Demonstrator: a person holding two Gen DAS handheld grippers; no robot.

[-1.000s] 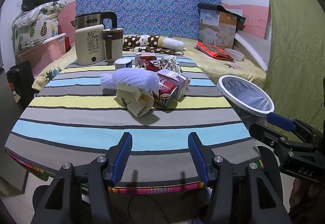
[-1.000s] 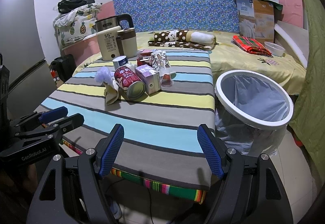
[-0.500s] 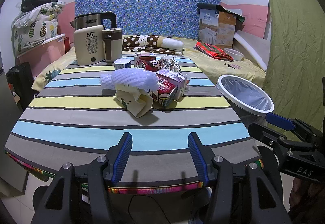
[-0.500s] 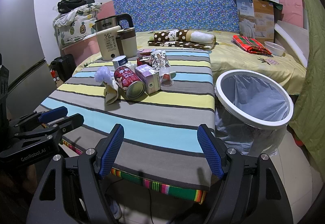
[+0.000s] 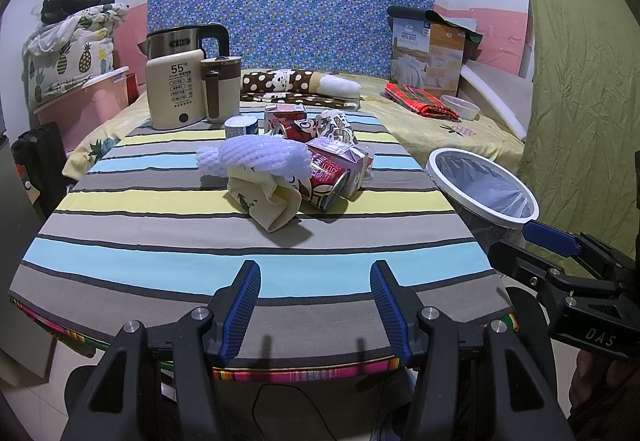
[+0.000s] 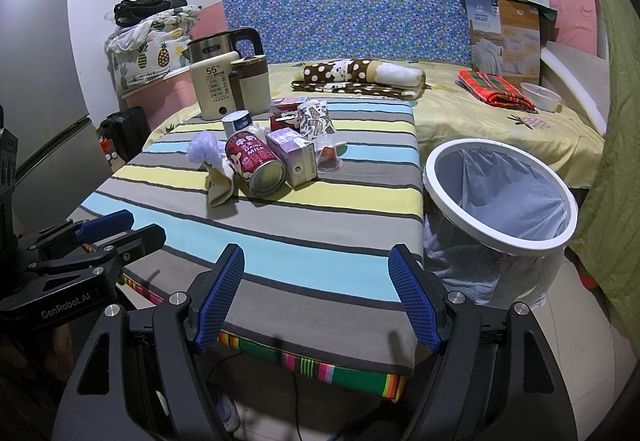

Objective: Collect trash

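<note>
At the lower edge of each wrist view a gripper hangs over the near border of the striped table: the left gripper and the right gripper both stand with jaws spread wide and nothing between them, well short of the litter.

The trash sits in one cluster at the middle of the frame. Nearest is a crumpled paper cup, lying on its side with a white foam net draped over its far end. Touching it on the right is a red can, also on its side with its open end toward the camera, and pressed against the can a small purple carton. Behind these stand a patterned cup, a clear plastic cup and a small white tub. The lined bin stands off the table's right edge, low in the right half of the frame, mouth open.

The foam net should be near weightless and springy; pinch it anywhere, though it may snag on the cup. The paper cup is soft and already flattened, so a grip across its crushed middle ought to hold. The can is stiff, smooth and apt to roll: close across its round body, not its ends. The carton likely dents; take it by its flat sides.
</note>
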